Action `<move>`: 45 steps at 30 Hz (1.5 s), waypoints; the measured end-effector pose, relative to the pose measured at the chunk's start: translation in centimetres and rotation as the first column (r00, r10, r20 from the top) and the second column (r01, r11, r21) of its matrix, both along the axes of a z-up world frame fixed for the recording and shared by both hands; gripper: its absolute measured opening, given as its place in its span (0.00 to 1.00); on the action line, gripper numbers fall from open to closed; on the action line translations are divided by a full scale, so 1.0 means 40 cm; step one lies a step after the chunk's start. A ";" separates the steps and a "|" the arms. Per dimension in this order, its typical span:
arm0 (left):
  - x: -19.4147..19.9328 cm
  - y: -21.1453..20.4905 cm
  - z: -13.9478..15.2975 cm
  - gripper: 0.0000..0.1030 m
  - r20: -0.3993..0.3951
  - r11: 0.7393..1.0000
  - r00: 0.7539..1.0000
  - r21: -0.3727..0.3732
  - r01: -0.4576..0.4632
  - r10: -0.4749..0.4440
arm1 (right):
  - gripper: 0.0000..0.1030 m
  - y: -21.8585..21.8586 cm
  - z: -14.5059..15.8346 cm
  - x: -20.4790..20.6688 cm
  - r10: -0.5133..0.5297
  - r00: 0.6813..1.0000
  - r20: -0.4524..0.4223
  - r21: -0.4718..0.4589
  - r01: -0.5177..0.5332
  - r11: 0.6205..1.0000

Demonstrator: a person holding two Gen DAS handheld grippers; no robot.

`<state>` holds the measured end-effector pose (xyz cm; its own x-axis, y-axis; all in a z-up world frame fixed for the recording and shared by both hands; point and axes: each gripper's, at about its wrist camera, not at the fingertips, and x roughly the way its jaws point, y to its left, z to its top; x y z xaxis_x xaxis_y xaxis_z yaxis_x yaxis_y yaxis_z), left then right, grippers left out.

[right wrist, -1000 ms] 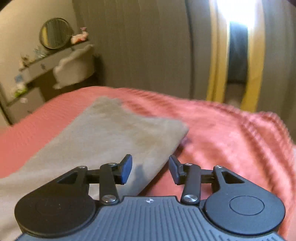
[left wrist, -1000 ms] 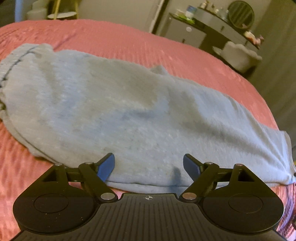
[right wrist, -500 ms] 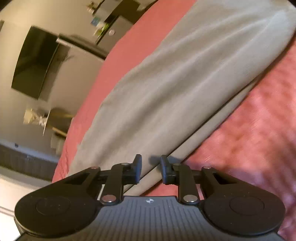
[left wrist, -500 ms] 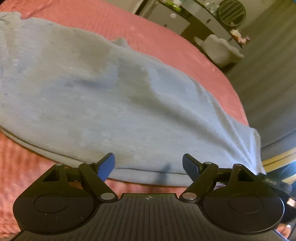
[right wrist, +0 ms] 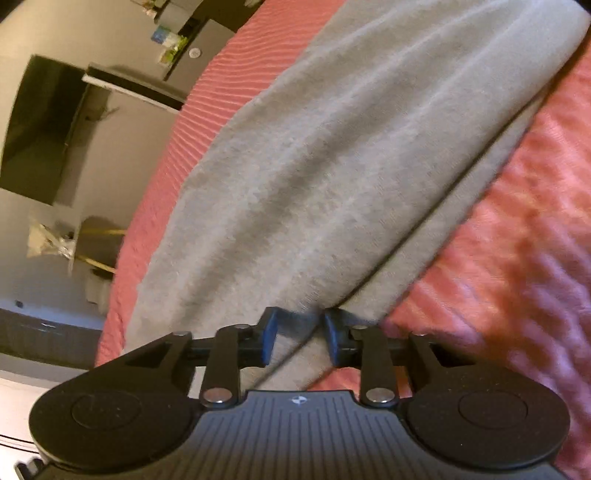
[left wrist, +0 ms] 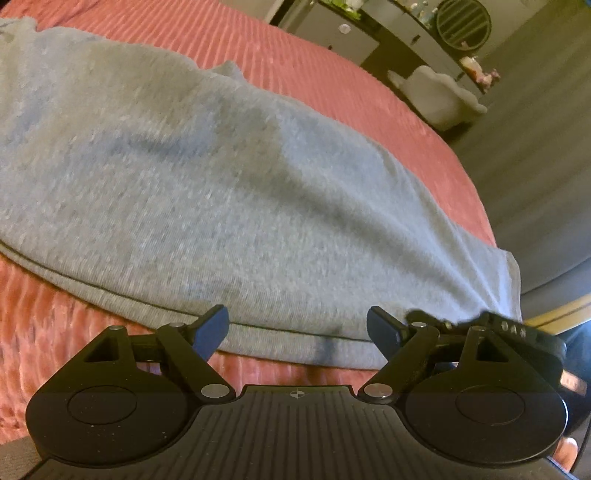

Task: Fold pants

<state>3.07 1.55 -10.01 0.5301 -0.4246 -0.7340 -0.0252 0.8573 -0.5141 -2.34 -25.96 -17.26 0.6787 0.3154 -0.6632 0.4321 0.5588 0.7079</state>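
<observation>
Already doubled lengthwise, the grey pants lay stretched across the pink bed, one leg stacked on the other so the next fold could go crosswise. Over the long near edge the left gripper hovered with jaws wide and nothing between them, probably waiting to pin or lift that hem. At the other end the right gripper, jaws narrow and lately widening a little, straddled the layered edge of cloth; whether it pinched the fabric I cannot tell.

Bedroom: bed, vanity mirror
</observation>
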 end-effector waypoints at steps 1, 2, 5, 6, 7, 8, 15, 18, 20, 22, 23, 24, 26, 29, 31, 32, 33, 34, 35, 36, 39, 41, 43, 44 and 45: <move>0.000 -0.001 0.001 0.84 0.003 1.000 1.000 0.001 -0.001 0.001 | 0.29 -0.006 -0.008 0.000 -0.005 1.000 0.002 0.009 0.005 1.000; -0.003 0.002 0.001 0.84 0.006 1.000 1.000 -0.005 -0.005 0.005 | 0.29 -0.001 -0.013 0.009 -0.007 1.000 0.004 0.015 0.007 1.000; -0.005 0.010 -0.002 0.84 0.002 0.999 1.000 -0.023 -0.029 0.029 | 0.22 0.004 -0.020 0.018 -0.011 1.000 0.008 0.038 0.010 0.999; -0.007 0.015 -0.002 0.84 0.002 0.999 0.999 -0.031 -0.039 0.039 | 0.05 0.013 -0.024 0.019 -0.008 1.000 0.008 0.028 0.008 1.000; -0.011 0.020 -0.001 0.84 0.006 0.998 0.999 -0.037 -0.051 0.052 | 0.04 0.015 -0.024 0.016 0.011 1.000 0.000 0.013 -0.011 1.000; -0.016 0.025 0.003 0.84 0.016 0.997 0.998 -0.040 -0.063 0.063 | 0.04 0.016 -0.023 0.009 0.011 1.000 0.005 0.014 -0.011 1.000; -0.027 0.020 0.023 0.86 0.060 0.998 0.996 -0.014 -0.067 0.068 | 0.04 0.000 -0.065 -0.056 0.024 0.999 0.021 0.050 -0.025 0.998; -0.022 0.012 0.034 0.86 0.080 0.998 0.995 0.018 -0.058 0.056 | 0.08 0.001 -0.049 -0.041 0.076 0.997 0.025 0.007 -0.077 0.997; -0.012 0.019 0.042 0.86 0.091 0.997 0.994 0.041 -0.062 0.058 | 0.10 -0.010 -0.021 -0.040 0.097 0.995 0.021 0.007 -0.097 0.995; 0.003 0.032 0.046 0.86 0.101 0.995 0.992 0.063 -0.082 0.076 | 0.18 -0.030 0.016 -0.052 0.101 0.994 0.038 -0.023 -0.100 0.995; 0.012 0.046 0.044 0.86 0.105 0.992 0.991 0.083 -0.093 0.084 | 0.26 -0.041 0.037 -0.060 0.109 0.993 0.048 -0.052 -0.106 0.993; 0.022 0.054 0.041 0.86 0.101 0.990 0.990 0.097 -0.104 0.094 | 0.30 -0.053 0.057 -0.069 0.111 0.992 0.060 -0.083 -0.106 0.991; 0.047 0.072 0.028 0.86 0.063 0.988 0.992 0.100 -0.113 0.107 | 0.30 -0.077 0.099 -0.085 0.103 0.990 0.098 -0.153 -0.087 0.984; 0.077 0.083 0.010 0.86 0.032 0.987 0.994 0.117 -0.108 0.105 | 0.30 -0.094 0.138 -0.077 0.098 0.980 0.176 -0.225 -0.057 0.973; 0.093 0.086 -0.001 0.82 0.009 0.986 0.996 0.140 -0.088 0.088 | 0.30 -0.075 0.139 -0.035 0.143 0.972 0.187 -0.249 -0.094 0.964; 0.096 0.090 -0.001 0.81 0.015 0.986 0.997 0.148 -0.076 0.075 | 0.30 -0.057 0.134 -0.009 0.181 0.966 0.186 -0.256 -0.130 0.958; 0.096 0.094 -0.002 0.77 0.022 0.984 0.998 0.162 -0.069 0.067 | 0.30 -0.034 0.127 0.020 0.230 0.955 0.185 -0.263 -0.177 0.948; 0.097 0.097 -0.004 0.72 0.026 0.980 0.997 0.186 -0.071 0.068 | 0.30 -0.004 0.119 0.057 0.292 0.939 0.179 -0.274 -0.238 0.932; 0.098 0.103 -0.007 0.63 0.023 0.972 0.997 0.222 -0.073 0.070 | 0.30 0.021 0.109 0.091 0.350 0.922 0.167 -0.284 -0.295 0.912; 0.096 0.109 -0.011 0.52 0.021 0.967 0.997 0.244 -0.072 0.069 | 0.30 0.046 0.099 0.124 0.413 0.897 0.157 -0.293 -0.357 0.887; 0.078 0.141 -0.016 0.39 0.013 0.967 0.996 0.239 -0.089 0.089 | 0.30 0.080 0.064 0.195 0.515 0.852 0.098 -0.356 -0.453 0.817; 0.074 0.170 -0.018 0.28 0.000 0.968 0.992 0.222 -0.121 0.124 | 0.30 0.030 0.052 0.210 0.506 0.852 0.135 -0.355 -0.436 0.827; 0.076 0.201 -0.017 0.16 -0.020 0.965 0.987 0.212 -0.153 0.161 | 0.29 -0.082 0.048 0.211 0.426 0.882 0.201 -0.302 -0.357 0.884; 0.076 0.213 -0.010 0.16 -0.027 0.963 0.983 0.209 -0.171 0.180 | 0.25 -0.146 0.044 0.207 0.364 0.904 0.222 -0.287 -0.296 0.911; 0.080 0.216 0.000 0.21 -0.027 0.957 0.980 0.222 -0.188 0.199 | 0.25 -0.221 0.040 0.199 0.269 0.934 0.233 -0.272 -0.203 0.941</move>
